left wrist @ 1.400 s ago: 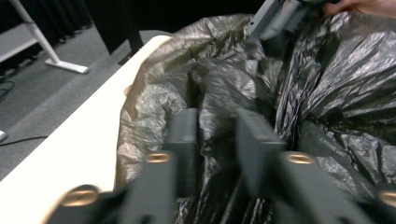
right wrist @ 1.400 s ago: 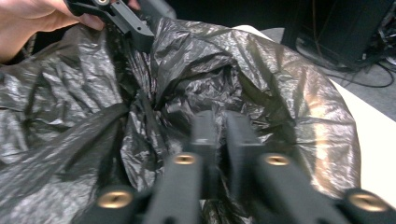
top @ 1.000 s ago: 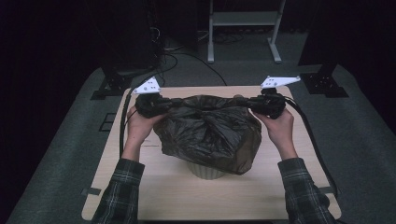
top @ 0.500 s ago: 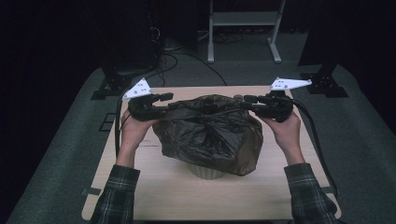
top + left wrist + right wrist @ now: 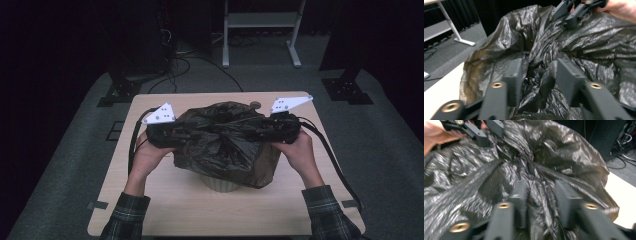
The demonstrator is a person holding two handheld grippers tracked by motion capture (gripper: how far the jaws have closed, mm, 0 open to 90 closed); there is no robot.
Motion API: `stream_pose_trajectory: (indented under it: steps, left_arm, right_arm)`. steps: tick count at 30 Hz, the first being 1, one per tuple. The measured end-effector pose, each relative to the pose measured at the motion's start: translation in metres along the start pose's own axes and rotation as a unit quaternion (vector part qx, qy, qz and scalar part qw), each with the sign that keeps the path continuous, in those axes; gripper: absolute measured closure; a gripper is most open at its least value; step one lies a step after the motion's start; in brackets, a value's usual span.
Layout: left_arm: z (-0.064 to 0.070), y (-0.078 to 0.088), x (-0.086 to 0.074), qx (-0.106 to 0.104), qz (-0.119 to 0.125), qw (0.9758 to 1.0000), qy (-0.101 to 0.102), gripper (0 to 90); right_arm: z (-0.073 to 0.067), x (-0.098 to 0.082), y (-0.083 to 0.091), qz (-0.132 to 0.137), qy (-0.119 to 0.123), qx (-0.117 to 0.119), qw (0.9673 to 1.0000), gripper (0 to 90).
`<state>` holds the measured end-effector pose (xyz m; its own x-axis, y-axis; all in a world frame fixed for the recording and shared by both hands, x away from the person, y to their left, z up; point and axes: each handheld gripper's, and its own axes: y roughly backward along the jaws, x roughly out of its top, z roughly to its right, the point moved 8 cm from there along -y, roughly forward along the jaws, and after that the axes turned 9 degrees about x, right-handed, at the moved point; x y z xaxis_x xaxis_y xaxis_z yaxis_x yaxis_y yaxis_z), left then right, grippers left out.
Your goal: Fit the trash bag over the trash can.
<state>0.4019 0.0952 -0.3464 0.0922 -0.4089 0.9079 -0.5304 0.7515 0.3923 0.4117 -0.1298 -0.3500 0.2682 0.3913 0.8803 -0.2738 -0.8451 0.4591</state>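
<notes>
In the high view, a crinkled black plastic bin bag (image 5: 225,140), draped over a pale ribbed bin (image 5: 220,184) at the centre of the light wooden table (image 5: 165,210), is being approached by the left gripper (image 5: 186,134) at 9 o'clock and the right gripper (image 5: 256,131) at 3 o'clock.

In the left gripper view, bunched film (image 5: 537,72) is being straddled by jaws that have just been closing; contact cannot be told.

In the right gripper view, the same is being shown: a fold (image 5: 539,192) lies between parted jaws. The film is judged light, limp and slippery, best pinched at gathered folds.

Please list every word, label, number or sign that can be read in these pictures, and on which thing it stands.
None can be read: the black plastic bag, the white bin under it, the wooden table and the grey plates on both tools carry no readable text.
</notes>
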Motion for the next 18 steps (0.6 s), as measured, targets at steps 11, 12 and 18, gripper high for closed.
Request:
stream_pose_trajectory:
  steps: [11,12,18]
  left_arm:
    - [-0.006,0.032,-0.007,-0.003,0.012,0.9998,0.016,89.7]
    - [-0.007,0.037,-0.008,-0.002,0.016,0.9997,0.021,89.7]
    - [-0.006,0.061,-0.02,0.003,0.024,0.9992,0.032,89.7]
  right_arm:
    - [-0.002,-0.005,0.028,0.022,-0.005,0.0,0.9997,89.5]
    - [-0.002,-0.008,0.035,0.026,-0.007,-0.001,0.9996,89.5]
    - [-0.002,-0.026,0.066,0.056,-0.023,-0.008,0.9982,89.4]
